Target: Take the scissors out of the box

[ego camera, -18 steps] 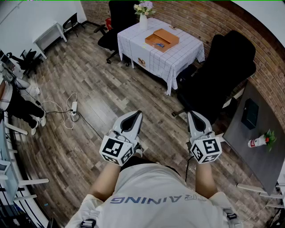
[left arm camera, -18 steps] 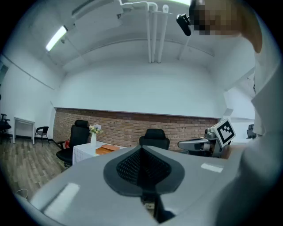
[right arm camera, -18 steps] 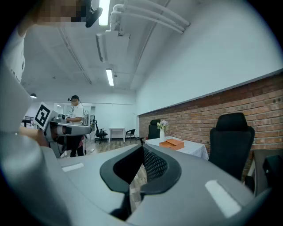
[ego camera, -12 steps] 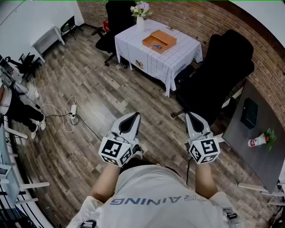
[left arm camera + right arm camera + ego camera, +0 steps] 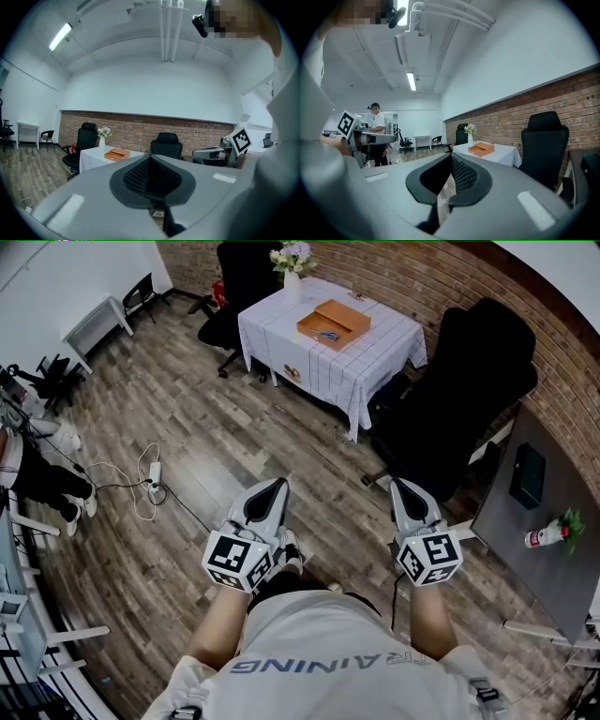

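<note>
- Nearest, low in the head view: left gripper (image 5: 270, 487) and right gripper (image 5: 405, 487), side by side over the wooden floor (image 5: 187, 456), roughly level, both aimed toward 12 o'clock.
- In each gripper view: fingers clenched together, pads meeting, nothing caught between them.
- Farther off, well apart from both: counter (image 5: 375, 357) under a white checked cloth, with a black chair (image 5: 469, 381) at its 4 o'clock side.
- On that counter: orange box (image 5: 335, 320), lying open, with a small dark item inside, probably the scissors (image 5: 328, 335); too small to read the long axis.
- From the left fingers, box at about 1 o'clock; from the right fingers, at about 11 o'clock; neither hand clearly nearer.
- Judged: no reach possible from here, so a walk-up toward 12 o'clock comes first.
- Farthest: vase of flowers (image 5: 292, 268) at the counter's far corner.
</note>
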A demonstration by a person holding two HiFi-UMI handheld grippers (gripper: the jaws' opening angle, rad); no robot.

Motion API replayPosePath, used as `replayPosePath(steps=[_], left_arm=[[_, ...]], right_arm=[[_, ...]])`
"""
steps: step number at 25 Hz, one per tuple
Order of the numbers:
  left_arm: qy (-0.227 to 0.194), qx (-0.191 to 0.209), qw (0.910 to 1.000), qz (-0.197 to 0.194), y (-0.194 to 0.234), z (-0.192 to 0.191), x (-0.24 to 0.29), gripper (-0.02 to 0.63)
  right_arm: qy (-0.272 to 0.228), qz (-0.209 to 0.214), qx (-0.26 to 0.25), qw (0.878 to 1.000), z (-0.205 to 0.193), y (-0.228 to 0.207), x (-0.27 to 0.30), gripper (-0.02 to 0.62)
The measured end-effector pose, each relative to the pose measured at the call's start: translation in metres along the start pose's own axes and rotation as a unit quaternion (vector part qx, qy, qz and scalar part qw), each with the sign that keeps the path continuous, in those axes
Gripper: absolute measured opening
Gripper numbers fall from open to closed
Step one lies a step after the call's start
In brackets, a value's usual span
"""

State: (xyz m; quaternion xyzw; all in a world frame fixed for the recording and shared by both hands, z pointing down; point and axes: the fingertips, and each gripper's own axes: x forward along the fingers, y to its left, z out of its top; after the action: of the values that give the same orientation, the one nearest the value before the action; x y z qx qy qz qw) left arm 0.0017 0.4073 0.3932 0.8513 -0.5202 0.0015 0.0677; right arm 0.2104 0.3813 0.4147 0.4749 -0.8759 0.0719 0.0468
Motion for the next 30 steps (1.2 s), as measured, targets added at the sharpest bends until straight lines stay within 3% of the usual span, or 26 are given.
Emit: replayPosePath(steps=[10, 19, 30], left_arm=[[0.014, -0.025, 0.9996, -0.005, 0.057, -0.006, 0.036, -0.002], [0.008, -0.02, 0.9981, -0.058, 0.124, 0.019, 0.103, -0.002], [0.005, -0.036, 0.995, -0.093, 0.198, 0.027, 0.143, -0.002]], right_arm=[[0.018, 0.0, 0.012, 1.0, 0.001, -0.003, 0.069, 0.014], [0.001, -0.028, -0.004, 1.0, 0.045, -0.011, 0.159, 0.014], [0.032, -0.044, -0.009, 0.998, 0.04, -0.001, 0.238, 0.014]])
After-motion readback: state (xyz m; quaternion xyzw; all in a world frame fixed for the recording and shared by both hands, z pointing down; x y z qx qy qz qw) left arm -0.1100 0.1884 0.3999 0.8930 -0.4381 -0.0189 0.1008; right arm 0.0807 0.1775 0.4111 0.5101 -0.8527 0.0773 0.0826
